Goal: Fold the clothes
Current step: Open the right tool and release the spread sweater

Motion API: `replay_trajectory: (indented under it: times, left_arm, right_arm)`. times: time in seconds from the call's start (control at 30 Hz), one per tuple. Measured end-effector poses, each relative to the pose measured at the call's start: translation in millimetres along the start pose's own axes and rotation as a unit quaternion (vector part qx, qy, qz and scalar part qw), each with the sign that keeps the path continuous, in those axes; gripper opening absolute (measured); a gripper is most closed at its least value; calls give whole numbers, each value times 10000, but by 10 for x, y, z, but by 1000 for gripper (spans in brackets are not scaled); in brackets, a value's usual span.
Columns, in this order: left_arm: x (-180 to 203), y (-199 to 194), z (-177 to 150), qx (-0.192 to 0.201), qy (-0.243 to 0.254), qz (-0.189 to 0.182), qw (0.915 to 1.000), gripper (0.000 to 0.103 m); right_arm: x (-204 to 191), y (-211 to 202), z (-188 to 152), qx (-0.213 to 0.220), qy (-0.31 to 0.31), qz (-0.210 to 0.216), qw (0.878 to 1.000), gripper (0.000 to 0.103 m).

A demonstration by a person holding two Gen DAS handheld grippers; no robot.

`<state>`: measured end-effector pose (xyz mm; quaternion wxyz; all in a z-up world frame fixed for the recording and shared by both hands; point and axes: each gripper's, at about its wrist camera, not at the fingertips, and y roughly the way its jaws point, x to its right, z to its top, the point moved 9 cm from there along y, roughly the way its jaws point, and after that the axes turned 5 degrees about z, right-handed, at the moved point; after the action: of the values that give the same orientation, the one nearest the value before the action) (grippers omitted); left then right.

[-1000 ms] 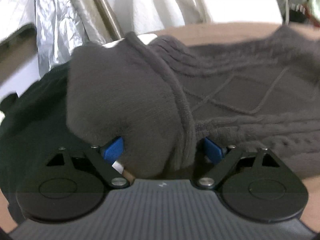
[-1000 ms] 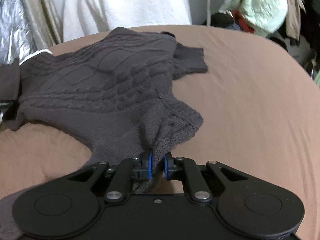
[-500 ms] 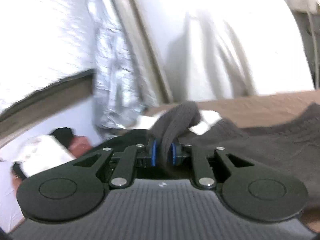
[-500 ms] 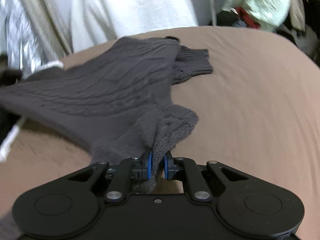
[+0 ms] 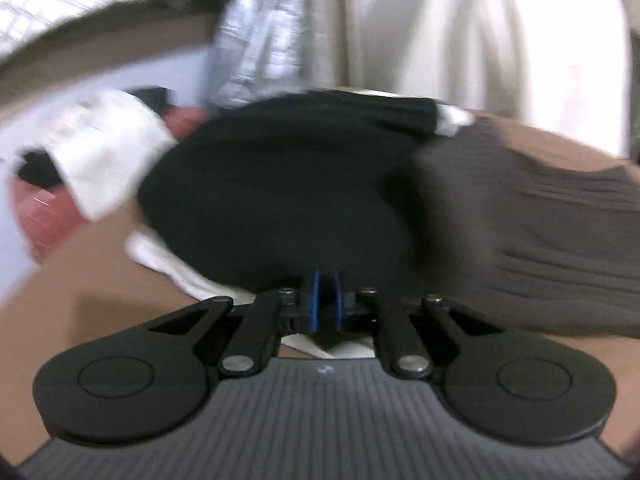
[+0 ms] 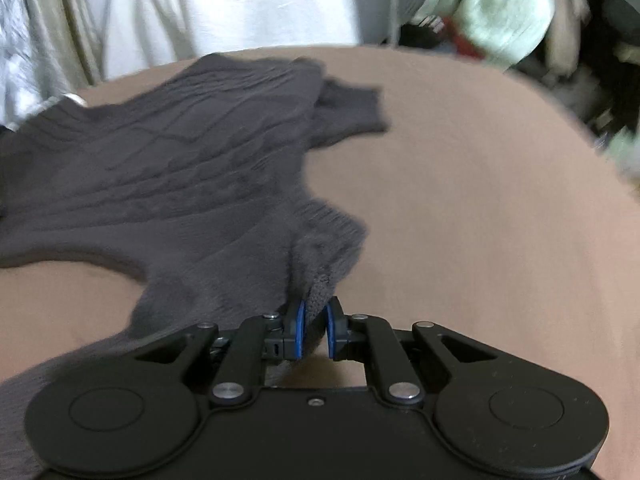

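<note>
Both claws are pinched narrow: right claw (image 6: 315, 320) grips the grey sweater's (image 6: 180, 168) hem, left claw (image 5: 326, 298) nips dark cloth.

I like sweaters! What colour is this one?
Dark grey sweater with a cable-knit pattern; clearest in the right wrist view.

Setting: a home, most likely a bedroom. Work surface is a wide soft bed covered in a plain brown sheet (image 6: 480, 208). Pale curtains (image 6: 240, 4) hang behind it, with a silvery crinkled sheet (image 5: 260, 40) beside them. At the right edge, a heap of unsorted clothing (image 6: 508, 20) in pale green, red and dark colours. On the sheet lie a grey cable-knit sweater (image 6: 180, 168), a black garment (image 5: 280, 184) and white cloth (image 5: 100, 148). No benches or industrial fittings visible.
</note>
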<state>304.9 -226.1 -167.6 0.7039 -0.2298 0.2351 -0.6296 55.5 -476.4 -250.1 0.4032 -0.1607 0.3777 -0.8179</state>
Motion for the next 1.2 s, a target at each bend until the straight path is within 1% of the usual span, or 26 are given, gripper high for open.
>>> replay_trajectory:
  times: [0.03,0.07,0.1,0.13,0.2,0.23,0.27,0.3,0.33,0.37,0.4,0.43,0.47,0.5,0.53,0.6,0.7,0.77,0.9,1.0,1.07,1.1,1.17,1.2]
  left_arm:
    - [120,-5,-125,-183,96,-122,9997,11]
    - [247,-12,-235,-332,222,-254,9989,11]
    - [387,-19,-315,-418,403,-405,9975,11]
    - [526,-27,-396,-503,584,-556,9955,11]
    - [778,-43,-523,-629,898,-827,9905,11]
    - [848,-44,-498,-587,943,-895,9898,12]
    - [917,-45,-474,-545,988,-962,9889,13]
    - [968,-53,-453,-492,1019,-1028,9882,18]
    - [984,-70,-434,-421,1024,-1077,9880,27]
    - [1000,-84,-418,-355,1050,-1077,9880,34]
    - [1018,-101,-419,-288,1144,-1013,9878,46]
    - [1018,-113,-421,-211,1323,-860,9872,52]
    - [978,-116,-418,-125,1518,-638,9863,53]
    - [924,-96,-401,-72,1637,-449,9855,54]
    - [872,-90,-385,-45,1697,-315,9850,54]
    - [779,-123,-357,-102,1560,-286,9873,54]
    - [692,-157,-281,-184,1171,-502,9917,54]
    - [667,-142,-238,-252,993,-616,9928,54]
    - [639,-77,-162,-405,701,-809,9934,54]
    - [623,-34,-98,-501,488,-964,9929,54]
    - [653,-45,-73,-491,440,-1085,9919,54]
    - [660,-47,-86,-524,512,-1053,9917,54]
    - [672,-52,-113,-590,657,-990,9912,58]
    - [678,-54,-126,-624,729,-958,9908,60]
  right_arm:
    - [8,-57,33,61,-63,-181,9998,12]
    - [15,-114,33,98,-157,-341,9992,7]
    - [24,-172,16,147,-375,-622,9972,4]
    - [36,-212,-9,156,-504,-755,9958,4]
    - [72,-217,-91,21,-423,-446,9981,4]
    - [85,-221,-133,-61,-293,-209,9993,4]
    - [82,-233,-166,-151,-50,121,9998,4]
    - [63,-254,-181,-185,-4,260,9995,6]
    - [21,-273,-183,-184,-145,243,9994,7]
    - [-29,-290,-177,-172,-301,190,9992,9]
    - [-66,-321,-159,-158,-383,178,9990,15]
    - [-103,-352,-141,-144,-466,166,9987,19]
    - [-135,-380,-126,-135,-515,176,9984,27]
    - [-157,-406,-115,-135,-500,228,9984,30]
    - [-179,-432,-105,-136,-485,280,9983,30]
    - [-223,-483,-83,-137,-456,384,9981,32]
    - [-286,-560,-54,-145,-393,554,9976,40]
    - [-314,-606,-43,-200,-279,736,9967,44]
    - [-365,-734,20,-383,-250,1005,9939,44]
    - [-253,-860,236,-388,-306,961,9941,44]
    - [-167,-996,414,-300,-391,962,9941,44]
    - [-129,-1075,512,-273,-438,1044,9932,44]
    - [-38,-1178,693,-311,-618,1221,9901,44]
    - [30,-1206,773,-363,-675,1235,9894,44]
